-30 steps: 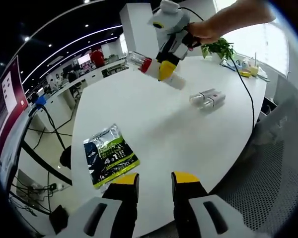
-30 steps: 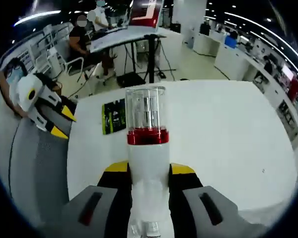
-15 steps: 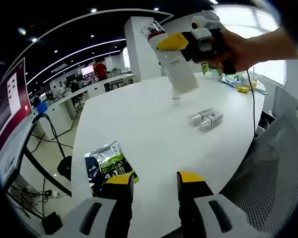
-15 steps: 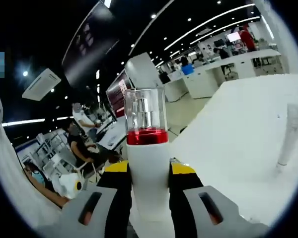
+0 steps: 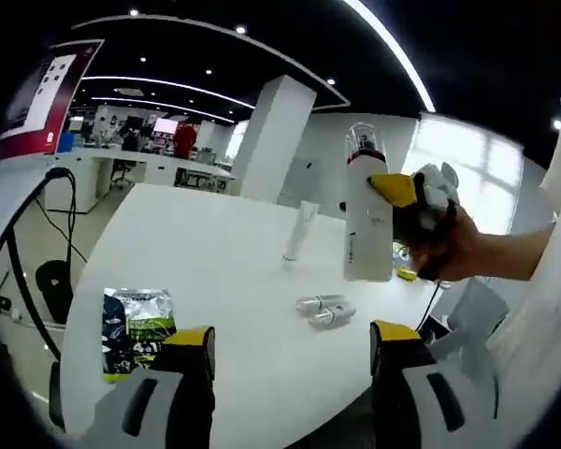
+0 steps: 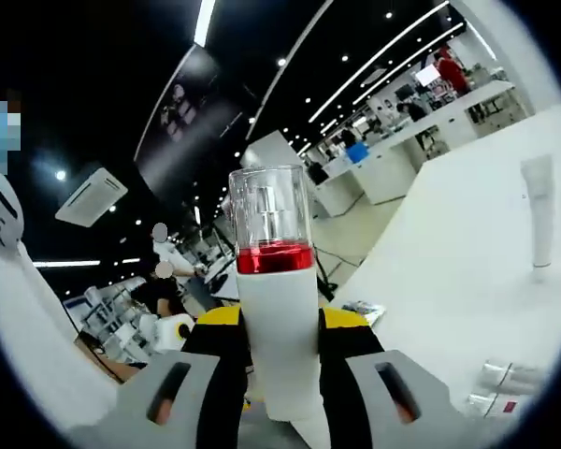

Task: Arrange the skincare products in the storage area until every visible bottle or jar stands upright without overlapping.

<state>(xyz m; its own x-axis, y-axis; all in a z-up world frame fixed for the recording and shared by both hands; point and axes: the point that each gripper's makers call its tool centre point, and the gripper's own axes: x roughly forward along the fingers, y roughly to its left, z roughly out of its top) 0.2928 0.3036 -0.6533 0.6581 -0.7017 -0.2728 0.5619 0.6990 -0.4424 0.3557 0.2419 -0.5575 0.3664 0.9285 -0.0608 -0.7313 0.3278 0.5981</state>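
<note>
A white bottle (image 5: 366, 224) with a red band and a clear cap is held upright in the air over the table's right side, my right gripper (image 5: 404, 198) shut on its body. In the right gripper view that bottle (image 6: 279, 309) rises between the jaws of my right gripper (image 6: 279, 323). A white tube (image 5: 299, 230) stands upright mid-table, and the tube (image 6: 539, 210) is far right in the right gripper view. Two small silver bottles (image 5: 323, 310) lie side by side on their sides. My left gripper (image 5: 294, 339) hovers open and holds nothing.
A green and black sachet (image 5: 136, 325) lies flat near the left front edge of the round white table (image 5: 206, 253). The person's hand (image 5: 453, 248) and sleeve come in from the right. Desks, a white column and people stand in the office behind.
The right gripper has brought the bottle from tilted to upright and lower, nearer the lying bottles. My left jaws have spread wider, and both views have swung.
</note>
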